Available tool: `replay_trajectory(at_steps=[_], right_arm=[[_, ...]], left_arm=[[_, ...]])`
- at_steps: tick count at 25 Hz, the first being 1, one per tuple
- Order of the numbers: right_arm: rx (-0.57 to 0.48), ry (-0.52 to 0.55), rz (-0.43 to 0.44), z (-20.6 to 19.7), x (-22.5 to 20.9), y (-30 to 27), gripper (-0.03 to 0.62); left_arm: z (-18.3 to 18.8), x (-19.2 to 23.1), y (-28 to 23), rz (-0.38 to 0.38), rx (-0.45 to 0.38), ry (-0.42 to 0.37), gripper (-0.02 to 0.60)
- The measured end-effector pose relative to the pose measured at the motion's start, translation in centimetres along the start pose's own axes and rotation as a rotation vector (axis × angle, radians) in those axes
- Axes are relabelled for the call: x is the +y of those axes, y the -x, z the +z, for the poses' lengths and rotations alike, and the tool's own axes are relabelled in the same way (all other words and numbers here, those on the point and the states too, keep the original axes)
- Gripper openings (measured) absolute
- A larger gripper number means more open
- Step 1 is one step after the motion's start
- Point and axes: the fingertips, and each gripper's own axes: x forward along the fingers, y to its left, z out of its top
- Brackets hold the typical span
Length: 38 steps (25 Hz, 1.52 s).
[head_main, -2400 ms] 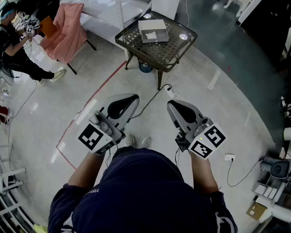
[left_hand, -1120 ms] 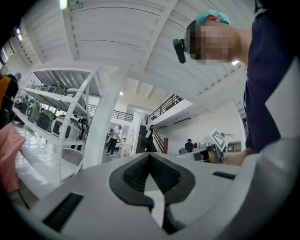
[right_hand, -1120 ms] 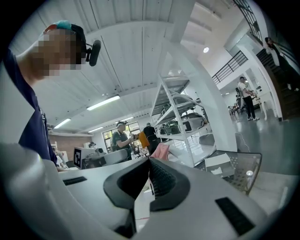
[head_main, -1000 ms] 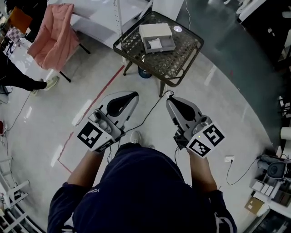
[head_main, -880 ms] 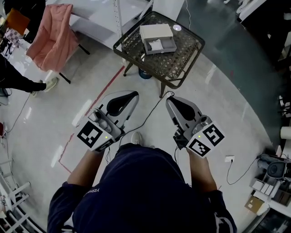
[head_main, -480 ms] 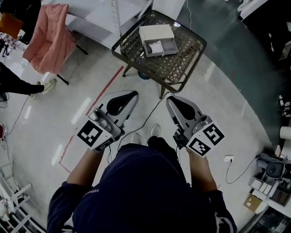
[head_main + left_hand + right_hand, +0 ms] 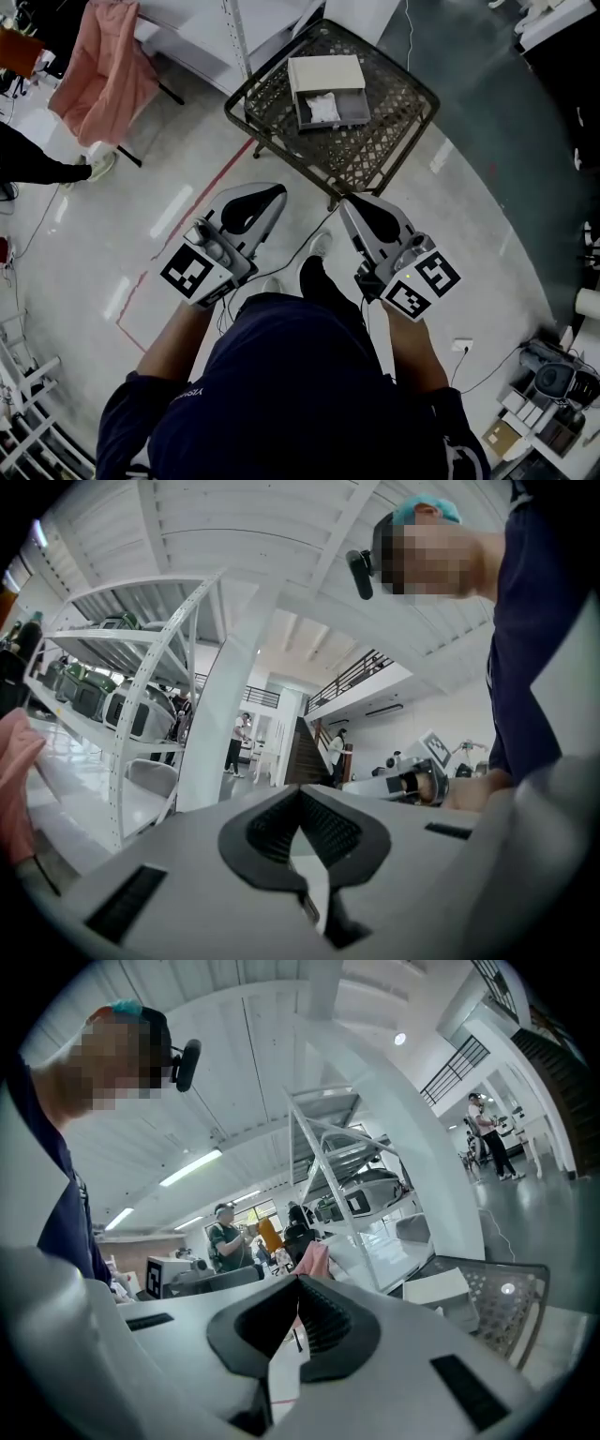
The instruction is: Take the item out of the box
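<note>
A flat white box (image 7: 324,77) lies on a dark lattice-top table (image 7: 375,141) ahead of me, its tray pulled out toward me. A white item (image 7: 322,109) lies in the tray. Both grippers are held side by side in the air, short of the table's near edge, pointing toward it. My left gripper (image 7: 275,194) (image 7: 300,794) is shut with nothing between its pads. My right gripper (image 7: 345,203) (image 7: 298,1281) also looks shut and empty. In the right gripper view the box (image 7: 436,1290) and the table (image 7: 511,1309) show low at the right.
A pink cloth (image 7: 103,66) hangs over a chair at the far left, beside a white shelf rack (image 7: 202,23). A red tape line (image 7: 202,202) and a black cable (image 7: 298,251) cross the floor. A seated person's leg (image 7: 33,167) is at the left edge. Equipment (image 7: 544,375) stands at the lower right.
The table and box have come nearer and lower in the head view as the person steps forward. A dark shoe now shows between the grippers. Both grippers stay shut.
</note>
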Motion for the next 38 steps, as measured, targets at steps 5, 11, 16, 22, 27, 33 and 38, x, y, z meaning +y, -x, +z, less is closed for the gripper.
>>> replay_trajectory(at_steps=[5,11,16,22,27,33,38], right_arm=[[0.043,0.017,0.031,0.9,-6.0,-0.9,0.025],[0.076,-0.008,0.061,1.3,-12.6,-2.1,0.025],[0.097,-0.028,0.061,1.1,-15.4,-2.0,0.025],[0.103,-0.043,0.036,0.9,-18.4,-2.7,0.025],[0.109,-0.055,0.003,0.6,-19.3,-3.8,0.025],[0.121,-0.08,-0.064,0.0,-21.7,-6.3,0.025],[0.141,-0.122,-0.119,-0.2,-24.6,-7.5,0.025]], left_arm=[[-1.7,2.3,-5.8,0.064,0.048,0.012,0.006],[-3.3,5.1,-12.1,0.109,0.08,0.022,0.006],[-4.8,6.1,-15.0,0.12,0.114,0.037,0.006],[-7.4,8.4,-17.8,0.117,0.178,0.05,0.006],[-9.3,10.6,-19.0,0.104,0.223,0.055,0.006],[-13.2,15.8,-21.5,0.058,0.298,0.043,0.008],[-15.9,19.2,-24.8,0.004,0.381,0.004,0.051]])
